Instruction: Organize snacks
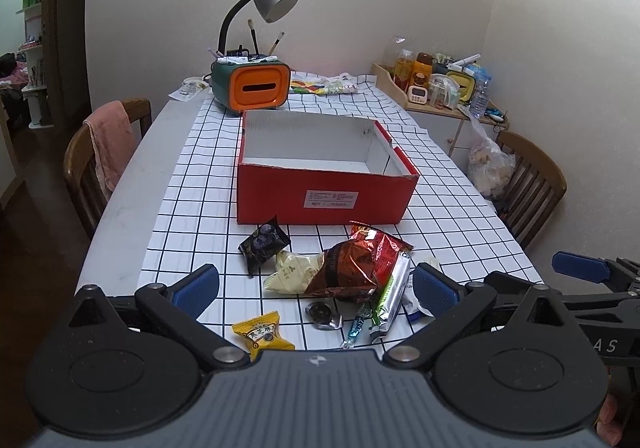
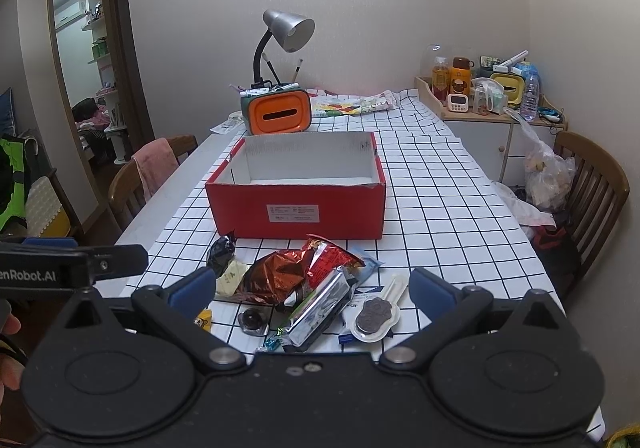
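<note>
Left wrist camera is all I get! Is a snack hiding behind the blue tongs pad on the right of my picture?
Observer: Yes. The right wrist view shows a dark paw-shaped treat in a clear plastic blister, just right of the silver foil bar.
Operator: Cool! Is anything tucked under the shiny red crinkly bag?
Observer: A flat pale blue packet pokes out from under the right side of the shiny red crinkly bag.
Operator: Are the other tongs holding something?
Observer: No. The right tongs are wide open above the pile, gripping nothing.
</note>
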Demonstrator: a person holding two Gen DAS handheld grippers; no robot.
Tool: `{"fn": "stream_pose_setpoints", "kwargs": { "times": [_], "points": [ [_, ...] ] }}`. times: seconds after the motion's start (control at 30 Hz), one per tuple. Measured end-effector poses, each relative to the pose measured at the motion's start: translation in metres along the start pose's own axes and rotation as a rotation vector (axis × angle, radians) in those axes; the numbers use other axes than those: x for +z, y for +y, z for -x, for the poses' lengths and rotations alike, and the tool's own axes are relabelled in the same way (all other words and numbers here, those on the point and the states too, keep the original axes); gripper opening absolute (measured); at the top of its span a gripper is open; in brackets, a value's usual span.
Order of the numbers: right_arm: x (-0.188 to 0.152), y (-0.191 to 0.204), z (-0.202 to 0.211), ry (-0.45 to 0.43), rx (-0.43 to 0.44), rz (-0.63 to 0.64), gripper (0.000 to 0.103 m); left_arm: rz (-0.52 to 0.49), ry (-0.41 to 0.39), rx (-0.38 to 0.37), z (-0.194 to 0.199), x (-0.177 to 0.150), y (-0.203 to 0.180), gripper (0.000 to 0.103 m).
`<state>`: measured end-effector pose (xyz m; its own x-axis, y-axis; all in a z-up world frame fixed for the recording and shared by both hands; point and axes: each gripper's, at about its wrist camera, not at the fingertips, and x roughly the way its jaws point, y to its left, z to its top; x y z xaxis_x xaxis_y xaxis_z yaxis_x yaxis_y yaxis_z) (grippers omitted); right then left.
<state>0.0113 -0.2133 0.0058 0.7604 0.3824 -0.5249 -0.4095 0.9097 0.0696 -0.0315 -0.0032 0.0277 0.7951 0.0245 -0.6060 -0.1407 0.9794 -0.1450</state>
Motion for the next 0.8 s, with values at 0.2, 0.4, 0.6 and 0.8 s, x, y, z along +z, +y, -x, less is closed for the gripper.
{"fn": "stream_pose_setpoints", "kwargs": {
  "times": [0.2, 0.4, 0.6, 0.8],
  "points": [
    [0.000, 0.000, 0.000, -0.006, 0.001, 0.002, 0.103, 0.014, 0.002, 0.006, -0.001, 0.001, 0.003, 0.103],
    [-0.001, 0.002, 0.000, -0.008, 0.011, 0.006, 0.103, 0.020, 0.000, 0.011, -0.001, -0.001, 0.003, 0.103],
    [-0.001, 0.000, -0.007, -0.008, 0.030, 0.022, 0.103, 0.018, 0.020, 0.023, -0.010, 0.000, 0.001, 0.103],
    [0.000, -0.011, -0.027, 0.012, 0.062, 0.025, 0.103, 0.014, 0.066, 0.045, -0.031, 0.000, 0.000, 0.103]
  ]
}}
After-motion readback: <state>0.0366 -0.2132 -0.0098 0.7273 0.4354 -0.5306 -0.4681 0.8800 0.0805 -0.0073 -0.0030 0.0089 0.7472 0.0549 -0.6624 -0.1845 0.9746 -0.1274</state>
